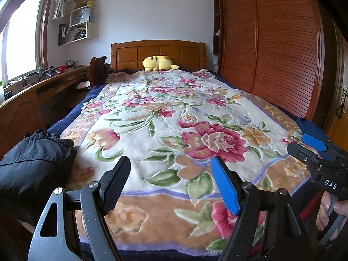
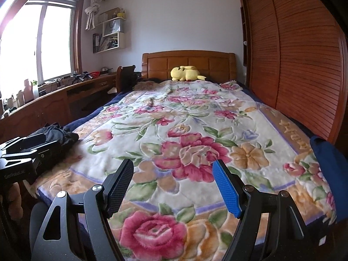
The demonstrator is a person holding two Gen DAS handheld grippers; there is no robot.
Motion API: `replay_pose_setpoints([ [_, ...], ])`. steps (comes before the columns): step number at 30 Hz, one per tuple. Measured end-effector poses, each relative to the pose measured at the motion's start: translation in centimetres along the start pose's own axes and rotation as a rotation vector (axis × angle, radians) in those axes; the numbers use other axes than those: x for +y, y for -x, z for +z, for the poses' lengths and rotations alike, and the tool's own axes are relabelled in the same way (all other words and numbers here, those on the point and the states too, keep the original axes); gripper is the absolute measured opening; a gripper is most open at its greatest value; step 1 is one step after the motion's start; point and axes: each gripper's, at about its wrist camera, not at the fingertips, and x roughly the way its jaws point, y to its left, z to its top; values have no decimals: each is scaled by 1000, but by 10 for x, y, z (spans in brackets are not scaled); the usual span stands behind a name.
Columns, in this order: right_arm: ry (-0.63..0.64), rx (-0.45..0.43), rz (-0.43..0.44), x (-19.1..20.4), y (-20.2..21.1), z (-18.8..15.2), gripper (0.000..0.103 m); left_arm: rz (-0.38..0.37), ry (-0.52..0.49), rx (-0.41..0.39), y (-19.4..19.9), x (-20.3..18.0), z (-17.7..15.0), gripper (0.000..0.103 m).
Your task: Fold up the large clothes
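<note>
A bed (image 1: 165,235) fills the room's middle, spread with one floral blanket (image 1: 169,117) over a navy sheet, its wooden headboard (image 1: 158,53) at 12 o'clock with one yellow plush (image 1: 159,63) lying against it. A louvred wardrobe (image 1: 271,43) stands along the side at 3 o'clock; at 9 o'clock a long wooden table (image 1: 43,84) runs under the window (image 1: 21,37), cluttered with small items too blurred to count, with wall shelves (image 1: 79,21) above it toward 11 o'clock. Two garments show: one black jacket (image 1: 32,165) bunched at the bed's near corner at 8 o'clock, and one blue cloth (image 2: 328,174) draped over the bed's edge at 4 o'clock. Two tools are held over the foot of the bed, each with one black pad and one blue pad. The left tool (image 1: 171,184) is spread wide with nothing between its pads, just right of the jacket and not touching it. The right tool (image 2: 174,187) is likewise spread and empty, above the blanket; a hand (image 1: 332,213) grips its handle.
</note>
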Motion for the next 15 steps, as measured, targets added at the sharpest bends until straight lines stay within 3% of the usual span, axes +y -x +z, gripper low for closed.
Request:
replay_pose_setpoints([
  [15,-9,-6,2,-3,0,1,77,-5,2,0,1,0,0,77],
])
